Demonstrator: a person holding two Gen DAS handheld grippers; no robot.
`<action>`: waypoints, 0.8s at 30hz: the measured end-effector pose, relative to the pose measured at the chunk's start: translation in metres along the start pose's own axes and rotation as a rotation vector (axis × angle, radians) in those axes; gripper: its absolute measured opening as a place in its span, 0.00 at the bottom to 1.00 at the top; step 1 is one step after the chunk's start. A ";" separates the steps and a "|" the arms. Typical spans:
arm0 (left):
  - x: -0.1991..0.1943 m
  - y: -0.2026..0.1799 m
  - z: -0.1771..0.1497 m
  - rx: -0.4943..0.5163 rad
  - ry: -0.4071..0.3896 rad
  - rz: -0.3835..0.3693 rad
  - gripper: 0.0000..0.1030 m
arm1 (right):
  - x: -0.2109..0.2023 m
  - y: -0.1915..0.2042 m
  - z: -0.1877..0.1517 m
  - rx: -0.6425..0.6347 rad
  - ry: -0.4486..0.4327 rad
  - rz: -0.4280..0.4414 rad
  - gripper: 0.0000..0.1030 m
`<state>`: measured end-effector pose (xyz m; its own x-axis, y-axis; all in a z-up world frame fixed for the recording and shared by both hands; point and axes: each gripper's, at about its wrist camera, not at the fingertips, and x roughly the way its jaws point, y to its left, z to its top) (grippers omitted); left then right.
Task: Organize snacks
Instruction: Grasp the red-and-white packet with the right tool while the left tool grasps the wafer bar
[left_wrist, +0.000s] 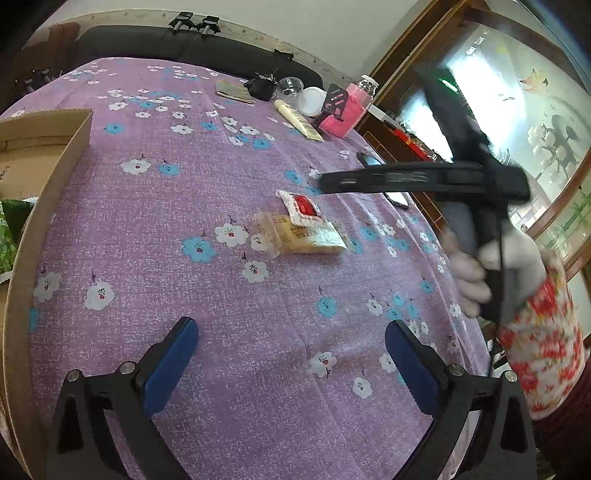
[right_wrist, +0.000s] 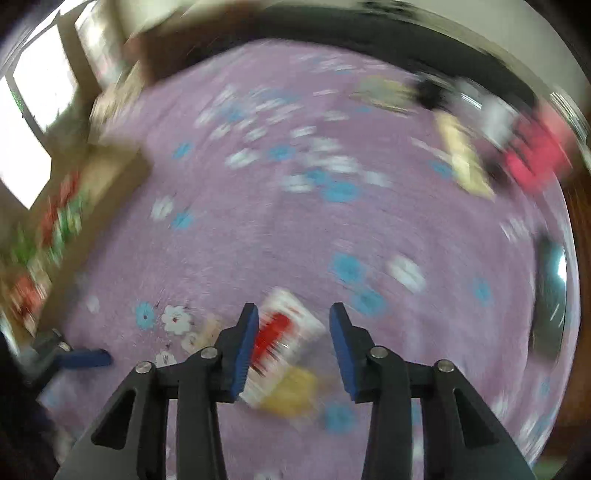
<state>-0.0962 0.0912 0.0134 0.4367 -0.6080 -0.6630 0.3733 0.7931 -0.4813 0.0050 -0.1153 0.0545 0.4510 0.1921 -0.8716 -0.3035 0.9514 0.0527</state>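
purple floral tablecloth (left_wrist: 207, 184) holds two snack packets (left_wrist: 306, 229) near its middle; the left gripper (left_wrist: 291, 354) gapes empty, the right gripper (right_wrist: 291, 325) hovers unclenched over them.

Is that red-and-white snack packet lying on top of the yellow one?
Yes, in the left wrist view the red-and-white packet rests partly across one end of the yellow packet on the flowered cloth.

Purple flower-print tablecloth (left_wrist: 207, 206), red-white packet (left_wrist: 301, 206)
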 end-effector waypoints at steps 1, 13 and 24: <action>0.000 0.000 0.000 0.001 0.001 0.002 0.99 | -0.007 -0.010 -0.009 0.033 -0.015 -0.014 0.43; 0.008 -0.017 0.000 0.035 0.023 0.081 0.99 | 0.033 0.005 -0.001 0.254 0.025 0.144 0.44; 0.011 -0.029 0.002 0.103 0.124 0.064 0.66 | 0.020 0.021 -0.010 0.144 -0.052 0.005 0.24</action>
<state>-0.1001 0.0610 0.0212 0.3601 -0.5425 -0.7590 0.4326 0.8179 -0.3794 -0.0009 -0.0940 0.0327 0.4939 0.2052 -0.8449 -0.1843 0.9744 0.1290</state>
